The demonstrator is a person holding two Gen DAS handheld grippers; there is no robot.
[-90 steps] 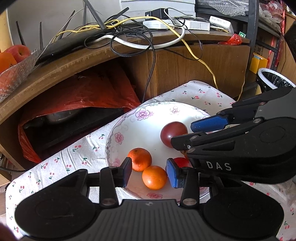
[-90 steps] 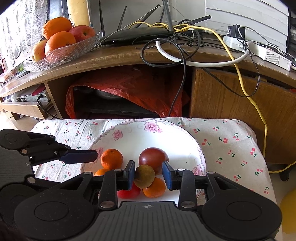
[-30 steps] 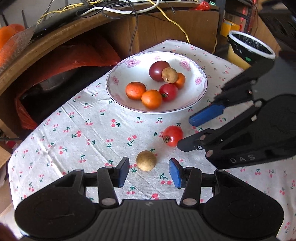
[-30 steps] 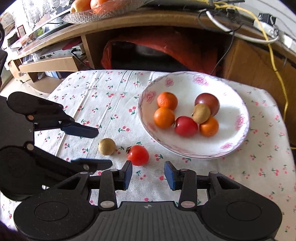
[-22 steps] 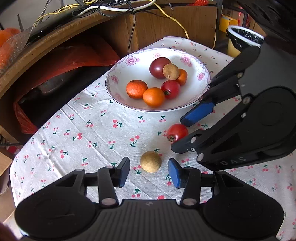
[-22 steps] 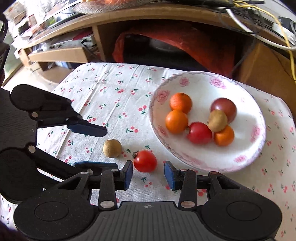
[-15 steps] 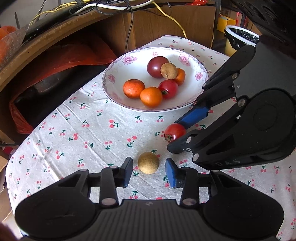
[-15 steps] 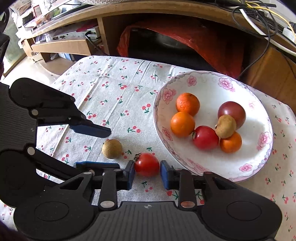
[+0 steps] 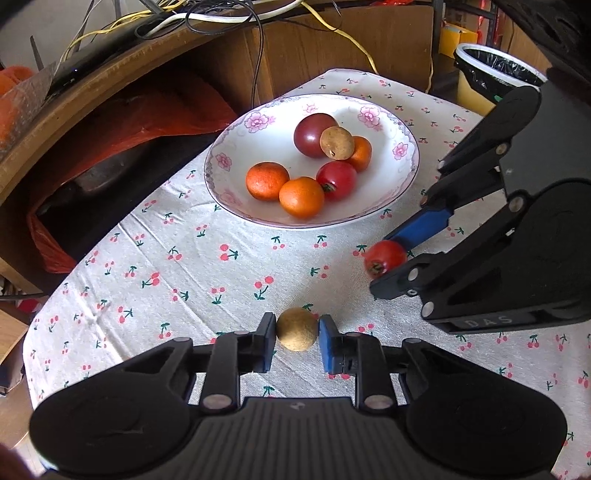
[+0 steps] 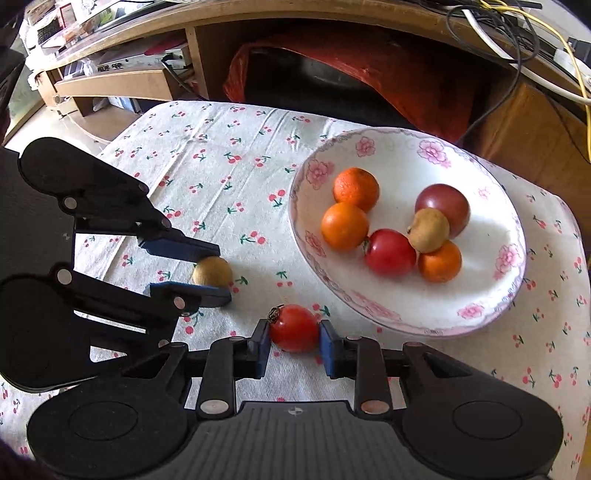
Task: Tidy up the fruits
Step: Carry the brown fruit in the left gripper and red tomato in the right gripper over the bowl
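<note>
now the left gripper [image 9: 297,334] jaws have just closed on the tan round fruit [image 9: 296,329] and the right gripper [image 10: 294,334] jaws pinch the red tomato [image 10: 294,328], both beside the bowl [image 10: 491,314], so either smooth fruit could squirt free on lifting.

Bare tablecloth [image 9: 192,266] lies open left of the bowl [image 9: 402,184]; fruit fills it.

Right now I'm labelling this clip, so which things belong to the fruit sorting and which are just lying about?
Part of the job:
- brown fruit gripped by the left gripper
- tomato gripped by the right gripper
- bowl of fruit
- tablecloth

Lying about:
- cables
- red bag
- bin
</note>
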